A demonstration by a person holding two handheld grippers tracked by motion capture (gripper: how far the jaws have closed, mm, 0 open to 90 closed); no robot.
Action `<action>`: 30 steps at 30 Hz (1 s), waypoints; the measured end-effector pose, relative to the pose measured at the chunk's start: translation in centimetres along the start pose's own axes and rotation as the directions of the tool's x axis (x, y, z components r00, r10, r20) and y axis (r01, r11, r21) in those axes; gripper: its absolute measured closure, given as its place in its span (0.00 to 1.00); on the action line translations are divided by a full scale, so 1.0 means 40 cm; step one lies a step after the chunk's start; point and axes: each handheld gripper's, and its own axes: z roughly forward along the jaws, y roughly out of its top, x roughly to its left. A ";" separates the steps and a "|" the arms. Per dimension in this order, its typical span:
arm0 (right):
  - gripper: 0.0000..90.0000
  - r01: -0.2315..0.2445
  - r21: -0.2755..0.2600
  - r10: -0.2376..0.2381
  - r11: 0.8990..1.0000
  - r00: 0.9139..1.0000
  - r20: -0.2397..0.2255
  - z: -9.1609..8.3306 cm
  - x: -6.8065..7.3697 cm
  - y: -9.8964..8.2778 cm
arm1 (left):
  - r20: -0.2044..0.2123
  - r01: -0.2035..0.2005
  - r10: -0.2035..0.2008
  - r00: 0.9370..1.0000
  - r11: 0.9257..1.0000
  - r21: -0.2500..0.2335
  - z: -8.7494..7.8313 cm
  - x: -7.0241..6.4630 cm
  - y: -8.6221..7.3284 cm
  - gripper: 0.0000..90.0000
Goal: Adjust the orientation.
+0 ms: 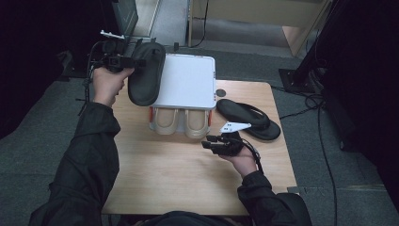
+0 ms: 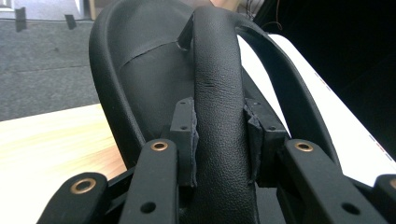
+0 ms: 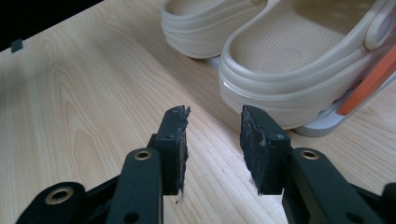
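My left gripper [image 1: 134,62] is shut on the strap of a black flip-flop [image 1: 146,73], lifted at the table's back left beside the white shoe rack [image 1: 188,80]. In the left gripper view the pads [image 2: 184,135] press both sides of the black strap [image 2: 219,107], with the sole [image 2: 140,79] behind it. A second black flip-flop [image 1: 248,118] lies on the table to the right of the rack. A pair of beige clogs [image 1: 181,121] sits on the rack's lower shelf. My right gripper [image 1: 211,141] hovers open near the clogs [image 3: 299,65], nothing between its pads [image 3: 173,140].
The wooden table [image 1: 179,179] has bare room in front of the rack. A small dark round mark [image 1: 220,92] sits by the rack's right corner. Cables [image 1: 324,141] trail on the grey floor to the right, and dark equipment stands at both sides.
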 end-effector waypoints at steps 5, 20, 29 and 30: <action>0.68 -0.006 0.007 0.006 1.000 1.000 -0.002 -0.003 0.002 -0.002 | 0.012 0.000 0.000 1.000 1.000 0.003 0.034 -0.020 0.005 0.76; 0.68 -0.006 -0.010 0.006 1.000 1.000 0.017 -0.019 0.005 -0.017 | 0.031 -0.027 0.026 0.999 0.999 0.033 0.112 -0.071 0.010 0.76; 0.68 -0.018 -0.013 0.018 1.000 0.999 0.031 -0.030 0.003 -0.024 | 0.039 -0.038 0.036 0.999 0.997 0.065 0.143 -0.075 -0.001 0.75; 0.68 -0.019 -0.013 0.019 1.000 0.999 0.032 -0.030 0.003 -0.024 | 0.039 -0.038 0.036 0.999 0.997 0.065 0.144 -0.076 -0.002 0.75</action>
